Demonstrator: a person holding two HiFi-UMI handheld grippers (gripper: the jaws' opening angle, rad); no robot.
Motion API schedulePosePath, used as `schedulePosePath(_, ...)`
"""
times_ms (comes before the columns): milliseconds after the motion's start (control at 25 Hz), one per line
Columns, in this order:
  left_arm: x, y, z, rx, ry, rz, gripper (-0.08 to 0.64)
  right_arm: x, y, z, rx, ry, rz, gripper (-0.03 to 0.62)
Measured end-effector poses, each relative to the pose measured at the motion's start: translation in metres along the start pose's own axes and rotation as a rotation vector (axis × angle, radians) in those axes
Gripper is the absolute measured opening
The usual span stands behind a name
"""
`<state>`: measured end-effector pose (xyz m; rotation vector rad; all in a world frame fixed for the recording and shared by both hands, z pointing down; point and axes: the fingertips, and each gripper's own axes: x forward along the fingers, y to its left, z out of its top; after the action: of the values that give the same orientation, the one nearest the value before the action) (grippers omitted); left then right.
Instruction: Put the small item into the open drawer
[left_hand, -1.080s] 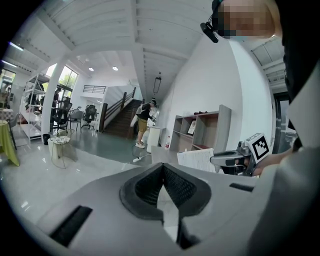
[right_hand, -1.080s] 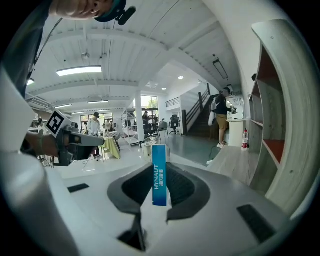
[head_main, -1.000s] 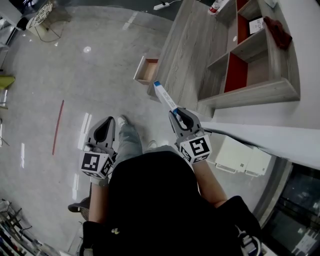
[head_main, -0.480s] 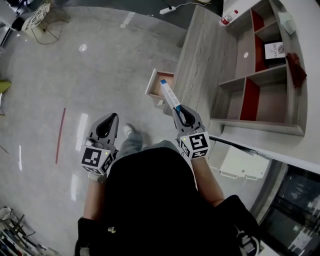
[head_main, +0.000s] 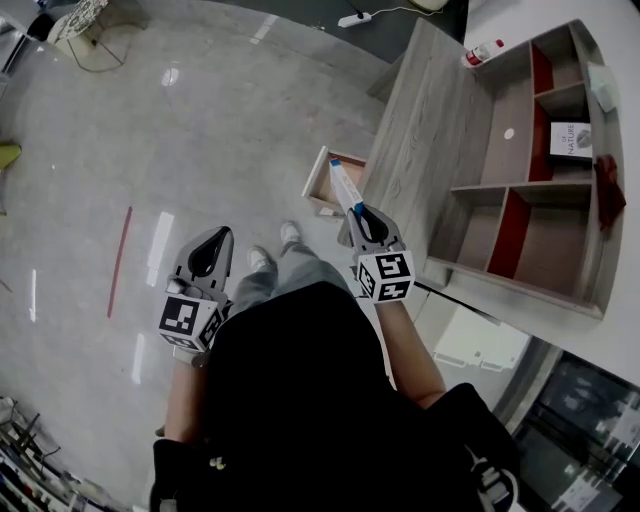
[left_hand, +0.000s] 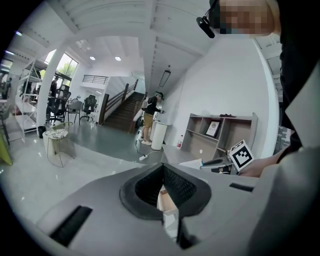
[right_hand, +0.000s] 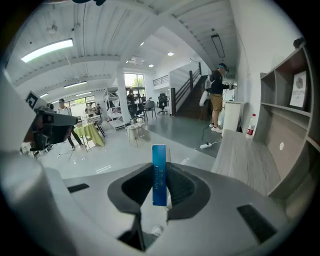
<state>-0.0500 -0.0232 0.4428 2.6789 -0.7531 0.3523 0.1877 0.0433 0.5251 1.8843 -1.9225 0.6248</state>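
Blue-and-white, the slim box (right_hand: 159, 175) sits clamped edge-on in the jaws of the right gripper (head_main: 358, 214), its free end sticking out ahead. The left gripper (head_main: 216, 234) is closed on nothing. Within the last 1 second the person has stepped closer to the grey wood cabinet (head_main: 430, 130). In the head view, the box's tip now overlaps the open drawer (head_main: 322, 185) instead of lying just beside it. The carry looks nearly finished; lowering and releasing probably remain.

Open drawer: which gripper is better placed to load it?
Right. The right gripper holds the small box, aimed at the open drawer; the left gripper is shut, empty, farther away.
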Motion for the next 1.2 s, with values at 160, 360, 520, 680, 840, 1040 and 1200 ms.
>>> schedulePosePath(160,0.013,0.011,0.002,-0.023,0.007,0.039,0.003,0.028,-0.014,-0.004,-0.005,0.057,0.004,0.086)
schedulePosePath(360,0.027,0.024,0.006,-0.058,0.017,0.085,0.003,0.073,-0.035,-0.017,-0.036,0.141,-0.020,0.084)
schedulePosePath(520,0.029,0.035,0.004,-0.078,0.041,0.130,0.003,0.107,-0.048,-0.034,-0.029,0.209,-0.034,0.084)
schedulePosePath(680,0.027,0.044,-0.002,-0.101,0.059,0.185,0.003,0.137,-0.056,-0.057,-0.026,0.286,-0.036,0.084)
schedulePosePath(840,0.027,0.051,-0.007,-0.122,0.079,0.222,0.003,0.160,-0.065,-0.082,0.009,0.362,-0.058,0.084)
schedulePosePath(1040,0.020,0.059,-0.015,-0.158,0.109,0.268,0.003,0.182,-0.074,-0.108,0.045,0.441,-0.109,0.086)
schedulePosePath(1200,0.014,0.063,-0.021,-0.157,0.108,0.291,0.003,0.195,-0.082,-0.128,0.087,0.489,-0.143,0.086)
